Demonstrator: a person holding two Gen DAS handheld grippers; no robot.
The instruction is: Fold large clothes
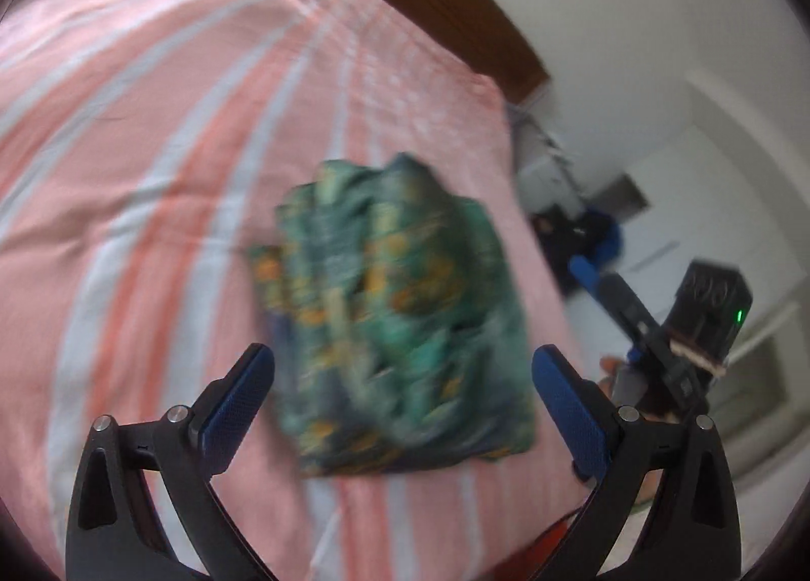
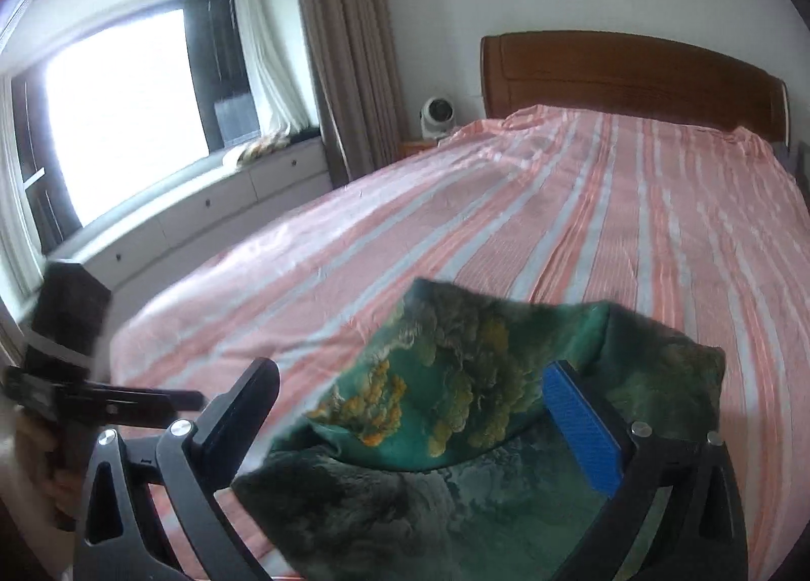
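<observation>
Between the left gripper fingers, slightly ahead, the green garment is lying bunched on the striped bed; jaws are spread wide, gripping nothing. Left view is blurring. Right gripper is sitting wide apart too, garment folds filling the gap between its fingers; contact unclear. No containers showing. Headboard is far ahead of the right gripper.

Striped bedsheet, wooden headboard, small fan, curtain, window.
</observation>
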